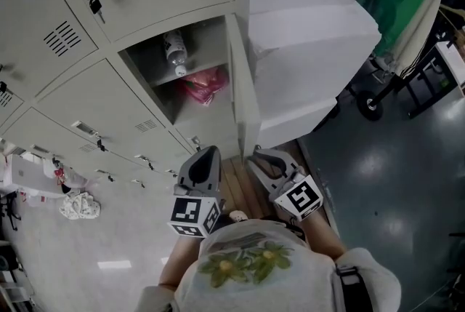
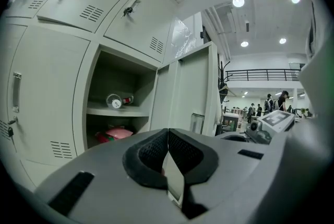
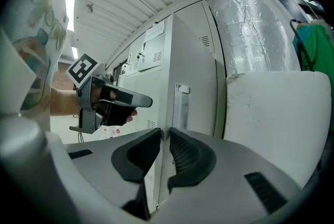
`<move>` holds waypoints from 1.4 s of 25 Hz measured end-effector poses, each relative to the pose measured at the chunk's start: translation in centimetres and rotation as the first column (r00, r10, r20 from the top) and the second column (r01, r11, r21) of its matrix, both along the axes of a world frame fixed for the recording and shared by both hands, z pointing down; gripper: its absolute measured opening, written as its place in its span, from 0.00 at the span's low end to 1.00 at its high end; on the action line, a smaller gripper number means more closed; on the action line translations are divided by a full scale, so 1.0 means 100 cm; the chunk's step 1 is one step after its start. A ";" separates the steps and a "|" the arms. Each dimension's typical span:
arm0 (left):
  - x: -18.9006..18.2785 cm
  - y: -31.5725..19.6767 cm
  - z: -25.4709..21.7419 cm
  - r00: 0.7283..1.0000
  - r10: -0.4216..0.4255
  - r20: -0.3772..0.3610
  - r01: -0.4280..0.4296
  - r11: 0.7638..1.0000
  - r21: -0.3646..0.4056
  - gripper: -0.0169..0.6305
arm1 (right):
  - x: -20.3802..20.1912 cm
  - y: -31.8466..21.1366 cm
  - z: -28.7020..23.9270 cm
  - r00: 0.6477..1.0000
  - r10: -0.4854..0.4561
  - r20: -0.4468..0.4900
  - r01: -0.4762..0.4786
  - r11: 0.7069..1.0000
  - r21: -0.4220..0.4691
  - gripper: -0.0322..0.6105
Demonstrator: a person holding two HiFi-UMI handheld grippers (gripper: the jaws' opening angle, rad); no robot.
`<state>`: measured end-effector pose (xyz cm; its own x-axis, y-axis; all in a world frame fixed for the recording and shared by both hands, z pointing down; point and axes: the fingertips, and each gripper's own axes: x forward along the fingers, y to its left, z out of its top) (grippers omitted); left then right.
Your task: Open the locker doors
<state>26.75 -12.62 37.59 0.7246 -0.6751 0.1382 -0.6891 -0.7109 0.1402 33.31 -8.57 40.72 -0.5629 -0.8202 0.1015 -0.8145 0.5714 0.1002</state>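
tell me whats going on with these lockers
A person is working a bank of lockers with two handheld grippers. One locker door already stands open, showing a bottle on the shelf and a pink bag below. The right gripper looks closed on that door's free edge; the left gripper, shut and empty, hovers beside it.

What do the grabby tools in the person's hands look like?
Both the left gripper and right gripper are smooth grey plastic, with curved jaws lined in black ribbed pads. Each carries a white cube printed with black square markers. The person's pale shirt has a green-and-yellow flower print.
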 end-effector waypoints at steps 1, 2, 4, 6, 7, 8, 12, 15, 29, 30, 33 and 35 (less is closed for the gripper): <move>0.000 0.000 0.000 1.000 0.001 0.000 -0.001 1.000 0.000 0.07 | 0.001 0.000 0.000 1.000 0.003 0.004 -0.003 1.000 0.003 0.17; 0.001 0.000 -0.001 1.000 0.002 0.001 -0.002 1.000 0.001 0.07 | 0.002 0.000 -0.001 1.000 0.006 0.007 -0.006 1.000 0.002 0.17; 0.002 0.000 -0.001 1.000 0.002 0.001 -0.002 1.000 0.001 0.07 | 0.005 0.000 0.000 1.000 0.013 0.008 -0.013 1.000 -0.003 0.17; 0.003 0.000 -0.001 1.000 0.003 0.001 -0.003 1.000 0.001 0.07 | 0.007 0.001 0.000 1.000 0.020 0.014 -0.020 1.000 -0.001 0.16; 0.004 0.000 -0.001 1.000 0.003 0.001 -0.003 1.000 0.001 0.07 | 0.008 0.001 0.000 1.000 0.025 0.018 -0.025 1.000 -0.001 0.16; 0.004 0.000 -0.001 1.000 0.003 0.001 -0.003 1.000 0.001 0.07 | 0.009 0.001 0.000 0.999 0.029 0.020 -0.029 1.000 -0.002 0.16; 0.005 0.001 -0.001 1.000 0.003 0.002 -0.003 1.000 0.001 0.07 | 0.012 0.002 0.000 0.999 0.045 -0.001 -0.045 0.999 -0.011 0.16; 0.005 0.002 0.000 1.000 0.004 0.004 -0.004 1.000 0.000 0.07 | 0.013 0.003 0.000 0.998 0.057 -0.014 -0.057 0.998 -0.006 0.16; 0.009 0.012 0.001 1.000 0.004 0.003 -0.004 1.000 -0.001 0.07 | 0.034 0.011 -0.003 0.989 0.131 0.073 -0.129 0.991 -0.026 0.11; 0.009 0.012 0.001 1.000 0.003 0.003 -0.003 1.000 -0.001 0.07 | 0.033 0.013 -0.007 0.988 0.123 0.096 -0.122 0.992 -0.021 0.10; 0.009 0.015 0.002 1.000 0.000 0.004 0.000 1.000 -0.002 0.07 | 0.026 0.020 -0.018 0.986 0.089 0.143 -0.089 0.996 -0.012 0.10; 0.009 0.017 0.002 1.000 -0.003 0.004 0.003 1.000 -0.002 0.07 | 0.017 0.022 -0.024 0.988 0.059 0.142 -0.060 0.998 0.003 0.10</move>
<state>27.60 -10.97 37.81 0.7218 -0.6772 0.1426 -0.6920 -0.7084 0.1387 35.06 -6.33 38.34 -0.5215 -0.8530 0.0180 -0.8532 0.5213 -0.0150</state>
